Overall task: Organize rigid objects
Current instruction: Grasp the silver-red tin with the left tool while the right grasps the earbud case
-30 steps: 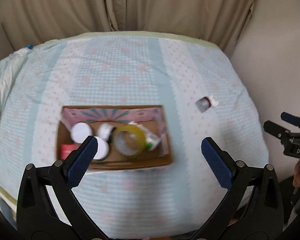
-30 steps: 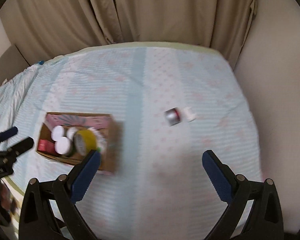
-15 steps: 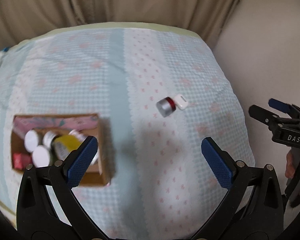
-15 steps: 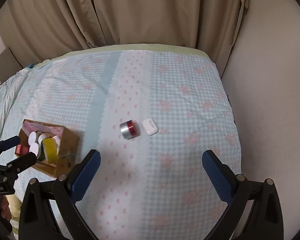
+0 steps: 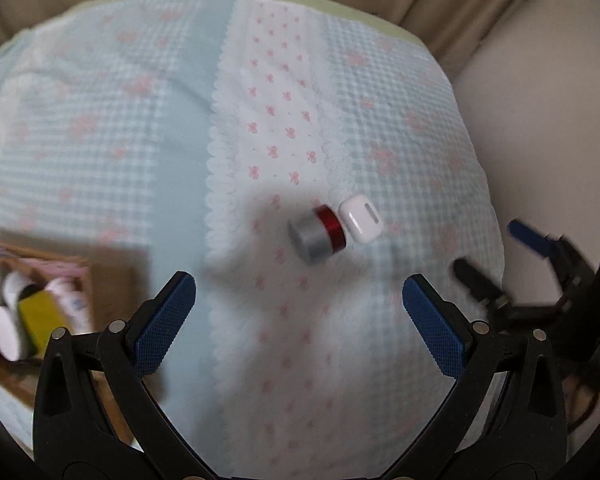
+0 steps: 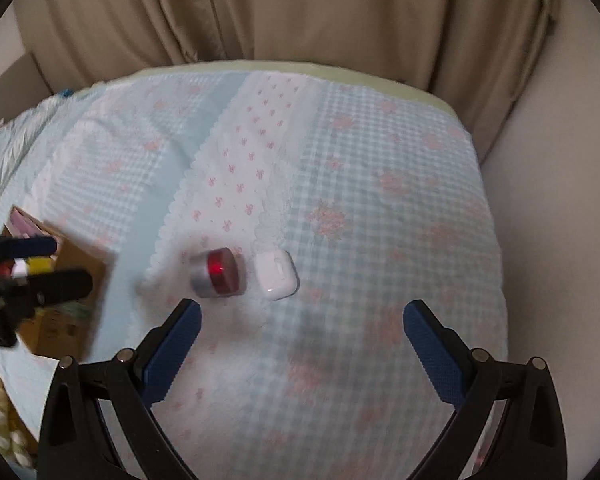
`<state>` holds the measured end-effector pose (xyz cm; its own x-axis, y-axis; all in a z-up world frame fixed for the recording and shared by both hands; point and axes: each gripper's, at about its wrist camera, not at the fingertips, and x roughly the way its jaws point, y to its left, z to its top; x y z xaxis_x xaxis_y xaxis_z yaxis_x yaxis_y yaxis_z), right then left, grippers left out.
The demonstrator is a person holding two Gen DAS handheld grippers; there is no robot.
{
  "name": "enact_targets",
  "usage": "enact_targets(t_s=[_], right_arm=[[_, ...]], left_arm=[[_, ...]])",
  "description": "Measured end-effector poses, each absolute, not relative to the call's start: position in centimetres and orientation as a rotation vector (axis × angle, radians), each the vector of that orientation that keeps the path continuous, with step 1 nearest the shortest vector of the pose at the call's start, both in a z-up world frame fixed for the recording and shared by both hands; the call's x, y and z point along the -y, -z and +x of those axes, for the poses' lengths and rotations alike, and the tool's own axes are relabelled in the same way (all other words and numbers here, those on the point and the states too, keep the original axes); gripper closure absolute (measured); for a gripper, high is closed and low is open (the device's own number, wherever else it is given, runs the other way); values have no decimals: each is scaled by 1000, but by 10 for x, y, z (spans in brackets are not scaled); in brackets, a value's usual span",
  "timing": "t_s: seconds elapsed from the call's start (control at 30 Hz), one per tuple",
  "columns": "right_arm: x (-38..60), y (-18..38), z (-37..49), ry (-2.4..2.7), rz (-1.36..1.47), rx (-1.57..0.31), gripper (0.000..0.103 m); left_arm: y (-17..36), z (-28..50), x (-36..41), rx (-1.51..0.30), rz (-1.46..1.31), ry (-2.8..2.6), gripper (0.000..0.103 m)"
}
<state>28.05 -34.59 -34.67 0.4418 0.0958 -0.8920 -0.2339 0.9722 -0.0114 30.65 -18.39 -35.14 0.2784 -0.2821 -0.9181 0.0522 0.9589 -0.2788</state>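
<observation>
Claws both gape wide, gripping nothing: left claw (image 5: 299, 312), right claw (image 6: 302, 340). Ahead of them on the bed (image 6: 400, 208) lies a silver-and-red cylinder (image 5: 317, 234) on its side, touching a white earbud case (image 5: 360, 219). Cardboard box (image 5: 56, 304) of jars sits left. No writing is legible.

A bed covered in a pale blue checked bedspread (image 6: 380, 152) with pink flowers fills the view, beige curtains (image 6: 284, 12) hanging behind it. The right gripper (image 6: 302, 344) hovers above with its blue-padded fingers (image 6: 172, 344) spread wide and nothing between them. Just beyond lie a small silver and red cylinder (image 6: 217, 273) on its side and a white earbud case (image 6: 277, 274), just beside each other. At far left, a cardboard box (image 6: 72, 280) holds small items, partly hidden by the blurred left gripper (image 6: 44, 264).
</observation>
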Motion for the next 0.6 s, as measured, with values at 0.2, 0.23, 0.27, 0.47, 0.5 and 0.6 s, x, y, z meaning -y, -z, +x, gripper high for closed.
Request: enact_targets(t_s=[0.2,0.23,0.27,0.47,0.5,0.6], right_arm=[[348,411,307,-266,-166,-1095,10],[346,422,310,-279,-170,-1093,10],[344,431,313,-294,-175,-1094,10],[329,476,324,-330,-251,-1066,29],[329,481,326,-335,-247,-1061,30],[328,489,331,-353,-238,-1041,30]], left_arm=[[407,344,219,-1350,-259,187,17],[418,349,223,-1373,-277,187,23],[425,352,225,-1386,-288,182,23],[465,364,229,-1447,-330,111,31],[471,367,231,-1463,-315,101,33],[488,371,235,-1508,-311,101,42]])
